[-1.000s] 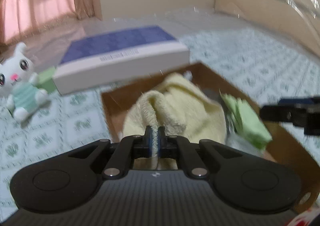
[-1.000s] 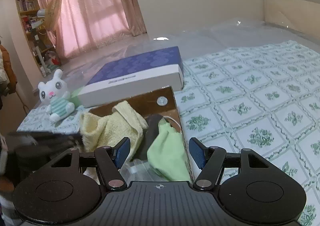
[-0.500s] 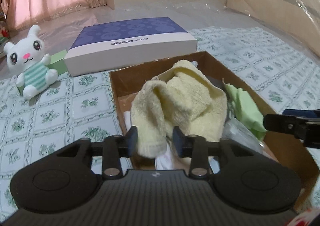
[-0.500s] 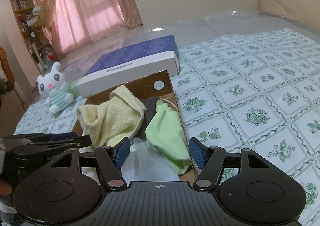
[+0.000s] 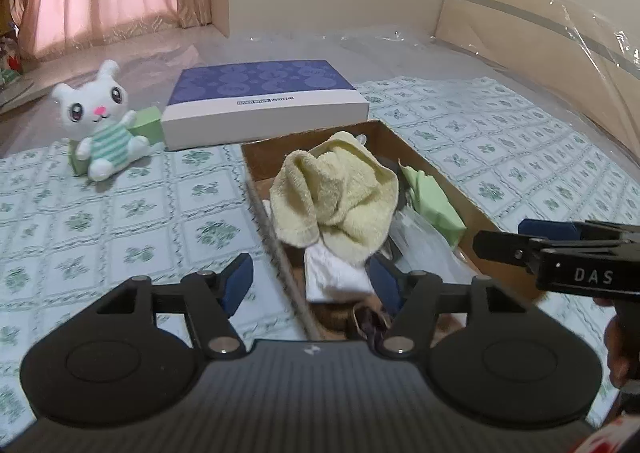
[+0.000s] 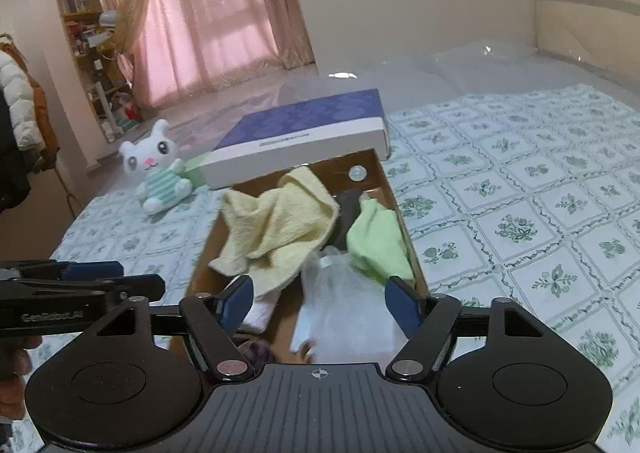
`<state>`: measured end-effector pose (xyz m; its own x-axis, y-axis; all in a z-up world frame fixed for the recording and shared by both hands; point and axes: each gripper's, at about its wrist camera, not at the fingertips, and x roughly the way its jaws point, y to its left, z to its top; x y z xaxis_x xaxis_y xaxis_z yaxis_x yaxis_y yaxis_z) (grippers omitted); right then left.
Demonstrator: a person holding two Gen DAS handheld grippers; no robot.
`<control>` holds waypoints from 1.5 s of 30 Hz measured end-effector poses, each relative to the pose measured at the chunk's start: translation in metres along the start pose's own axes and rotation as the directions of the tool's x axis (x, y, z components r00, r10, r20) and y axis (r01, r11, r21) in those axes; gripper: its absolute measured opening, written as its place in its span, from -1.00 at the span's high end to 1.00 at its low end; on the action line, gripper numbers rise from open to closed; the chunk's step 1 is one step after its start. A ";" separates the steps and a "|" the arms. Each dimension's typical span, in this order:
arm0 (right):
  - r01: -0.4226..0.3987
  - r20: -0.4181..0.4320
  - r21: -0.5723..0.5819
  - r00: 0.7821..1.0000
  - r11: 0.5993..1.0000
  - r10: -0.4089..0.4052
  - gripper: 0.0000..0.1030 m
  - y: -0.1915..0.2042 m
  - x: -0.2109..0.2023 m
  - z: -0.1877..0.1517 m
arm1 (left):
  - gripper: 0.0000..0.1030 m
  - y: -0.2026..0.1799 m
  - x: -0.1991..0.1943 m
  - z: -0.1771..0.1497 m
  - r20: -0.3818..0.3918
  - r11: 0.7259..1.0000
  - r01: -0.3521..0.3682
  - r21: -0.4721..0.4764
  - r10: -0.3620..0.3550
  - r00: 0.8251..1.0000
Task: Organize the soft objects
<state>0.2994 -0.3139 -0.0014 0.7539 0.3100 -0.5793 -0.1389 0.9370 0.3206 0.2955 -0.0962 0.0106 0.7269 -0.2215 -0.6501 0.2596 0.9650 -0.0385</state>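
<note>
My left claw [image 5: 310,285]: jaws have just been opening and stand wide, blue pads bare, nothing pinched; the near end of the box lies below the gap.
My right claw [image 6: 320,299]: jaws have just been opening too, spread wide and empty over the box's near end.
Yellow towel [image 5: 336,201]: thick looped terry, crumpled in a soft heap inside the box, one hemmed corner drooping toward me.
Green cloth [image 5: 434,201]: smooth, thin, folded flat-ish, lying against the box's right wall.
Cardboard box [image 5: 436,173]: brown, shallow, long rectangle with stiff straight walls, resting on the bed.
White cloth [image 5: 334,273]: fine weave, bunched under the towel's near edge.
Clear plastic bag [image 6: 344,293]: crinkly, glossy, between the towel and the green cloth.
Plush rabbit [image 5: 102,121]: white fuzzy toy in a striped green outfit, sitting upright left of the box, well apart from it.
Flat carton [image 5: 264,101]: rigid, purple patterned lid, white sides, just behind the box.
Bedsheet [image 5: 120,213]: smooth cotton, green floral squares.
</note>
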 end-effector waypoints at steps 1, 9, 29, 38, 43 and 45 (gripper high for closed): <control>-0.002 0.005 -0.006 1.000 1.000 0.002 -0.46 0.005 -0.007 -0.002 | -0.32 0.000 -0.009 -0.003 0.000 1.000 -0.003 0.003 0.003 1.000; -0.024 0.022 -0.021 0.999 1.000 0.024 -0.48 0.039 -0.055 -0.020 | -0.37 0.007 -0.075 -0.029 0.012 0.999 -0.034 -0.015 0.035 0.999; -0.082 -0.035 -0.034 0.996 0.996 0.081 -0.49 0.109 -0.113 -0.082 | -0.59 0.037 -0.174 -0.115 -0.011 0.976 -0.208 -0.060 0.207 0.978; -0.109 -0.108 -0.063 0.989 0.992 0.101 -0.49 0.133 -0.114 -0.108 | -0.59 0.046 -0.197 -0.144 -0.058 0.965 -0.243 -0.101 0.239 0.969; -0.119 -0.136 -0.097 0.985 0.988 0.105 -0.49 0.148 -0.115 -0.119 | -0.59 0.048 -0.205 -0.154 -0.076 0.958 -0.257 -0.128 0.249 0.966; -0.124 -0.149 -0.103 0.983 0.987 0.108 -0.49 0.152 -0.114 -0.122 | -0.59 0.049 -0.207 -0.158 -0.084 0.957 -0.257 -0.136 0.248 0.965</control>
<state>0.1136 -0.1871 0.0220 0.6307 0.4297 -0.6462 -0.2969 0.9030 0.3106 0.0570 0.0189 0.0236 0.7127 0.0371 -0.7005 -0.0253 0.9993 0.0272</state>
